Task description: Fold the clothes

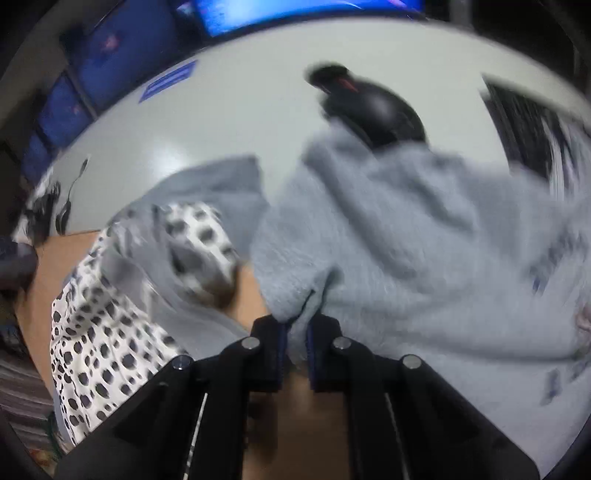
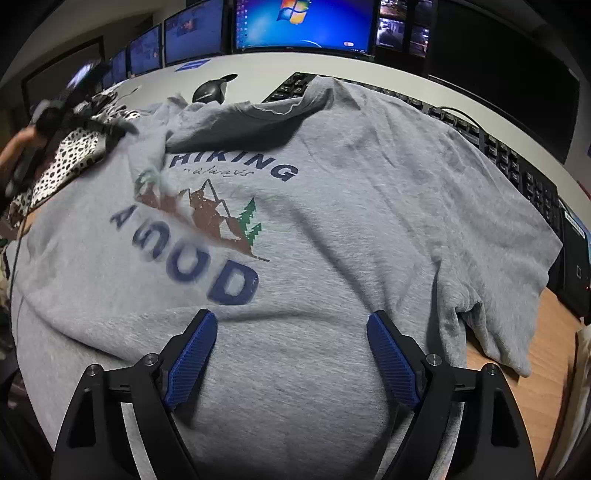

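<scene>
A grey T-shirt (image 2: 351,206) with a blue "HIKING" print and a mountain graphic lies spread over the desk, one sleeve (image 2: 491,317) at the right. My right gripper (image 2: 291,354) is open just above the shirt's lower part, holding nothing. My left gripper (image 1: 295,332) is shut on a bunched edge of the grey T-shirt (image 1: 406,258) and holds it lifted; this view is blurred. The left gripper also shows in the right wrist view (image 2: 55,114) at the far left, blurred.
A black-and-white spotted garment (image 1: 107,332) lies left of the shirt, also in the right wrist view (image 2: 70,158). A black mouse (image 1: 369,107) and a black keyboard (image 2: 509,155) lie partly under the shirt. Monitors (image 2: 303,26) stand along the desk's back edge. The wooden surface (image 2: 554,350) shows at right.
</scene>
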Tool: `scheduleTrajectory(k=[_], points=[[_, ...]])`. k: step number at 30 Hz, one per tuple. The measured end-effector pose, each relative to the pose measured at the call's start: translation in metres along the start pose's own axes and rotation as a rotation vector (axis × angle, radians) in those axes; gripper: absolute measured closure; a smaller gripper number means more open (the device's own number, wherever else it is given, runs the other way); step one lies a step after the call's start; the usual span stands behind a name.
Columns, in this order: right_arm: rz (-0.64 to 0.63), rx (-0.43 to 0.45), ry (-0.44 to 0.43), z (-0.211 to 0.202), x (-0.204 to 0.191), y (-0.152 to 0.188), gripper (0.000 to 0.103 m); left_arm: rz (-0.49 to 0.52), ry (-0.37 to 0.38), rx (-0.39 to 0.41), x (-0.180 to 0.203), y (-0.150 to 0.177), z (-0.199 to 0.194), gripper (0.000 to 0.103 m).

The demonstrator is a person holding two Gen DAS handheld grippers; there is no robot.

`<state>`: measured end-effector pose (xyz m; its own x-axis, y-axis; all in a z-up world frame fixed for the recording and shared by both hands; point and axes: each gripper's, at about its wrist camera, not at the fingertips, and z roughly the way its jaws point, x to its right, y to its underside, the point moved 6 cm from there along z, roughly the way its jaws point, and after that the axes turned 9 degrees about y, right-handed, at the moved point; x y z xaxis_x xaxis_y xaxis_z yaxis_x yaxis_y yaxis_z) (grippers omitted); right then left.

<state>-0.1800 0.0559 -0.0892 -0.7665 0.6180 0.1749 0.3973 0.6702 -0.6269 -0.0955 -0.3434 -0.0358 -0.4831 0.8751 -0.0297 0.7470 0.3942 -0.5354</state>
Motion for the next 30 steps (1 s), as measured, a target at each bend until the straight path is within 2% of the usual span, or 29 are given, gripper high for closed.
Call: scheduleTrajectory(k=[3, 5, 6, 8, 9, 11, 12, 15, 18, 19, 20, 23, 27, 30], points=[[0.004, -0.002, 0.003, 0.001, 0.001, 0.000, 0.016, -0.020, -0.027, 0.035, -0.014, -0.035, -0.016, 0.091], [0.007, -0.004, 0.006, 0.002, 0.000, -0.001, 0.015, -0.013, -0.064, 0.026, -0.015, -0.050, -0.018, 0.088], [0.008, -0.005, 0.008, 0.003, 0.000, -0.002, 0.014, 0.000, -0.090, 0.024, -0.012, -0.055, -0.018, 0.088], [0.011, -0.007, 0.011, 0.004, 0.000, -0.003, 0.014, 0.070, -0.120, 0.086, 0.004, -0.067, -0.025, 0.087], [0.016, -0.009, 0.012, 0.005, 0.001, -0.003, 0.012, 0.129, -0.139, 0.125, 0.016, -0.071, -0.031, 0.081], [0.020, -0.012, 0.012, 0.005, 0.002, -0.003, 0.011, 0.152, -0.206, 0.126, 0.016, -0.072, -0.036, 0.055], [0.019, -0.013, 0.012, 0.005, 0.002, -0.003, 0.010, 0.146, -0.238, 0.118, 0.013, -0.073, -0.038, 0.035], [0.018, -0.013, 0.012, 0.005, 0.003, -0.003, 0.010, 0.113, -0.315, 0.091, -0.003, -0.074, -0.045, 0.034], [0.022, -0.012, 0.011, 0.004, 0.003, -0.004, 0.010, 0.007, -0.307, 0.099, -0.036, -0.064, -0.057, 0.034], [0.030, -0.007, 0.010, 0.002, 0.004, -0.004, 0.010, 0.000, -0.295, 0.108, -0.038, -0.059, -0.060, 0.034], [0.040, -0.002, 0.008, 0.000, 0.004, -0.006, 0.010, 0.018, -0.250, 0.106, -0.032, -0.053, -0.061, 0.034], [0.036, 0.050, -0.007, -0.015, 0.009, -0.031, 0.010, 0.091, -0.111, 0.106, 0.010, -0.028, -0.058, 0.030], [-0.122, 0.140, 0.108, -0.029, 0.019, -0.096, 0.010, 0.155, 0.127, 0.103, 0.087, 0.005, -0.039, 0.015], [-0.189, 0.158, 0.153, -0.016, 0.028, -0.144, 0.010, 0.171, 0.226, 0.100, 0.136, 0.034, -0.014, 0.016]])
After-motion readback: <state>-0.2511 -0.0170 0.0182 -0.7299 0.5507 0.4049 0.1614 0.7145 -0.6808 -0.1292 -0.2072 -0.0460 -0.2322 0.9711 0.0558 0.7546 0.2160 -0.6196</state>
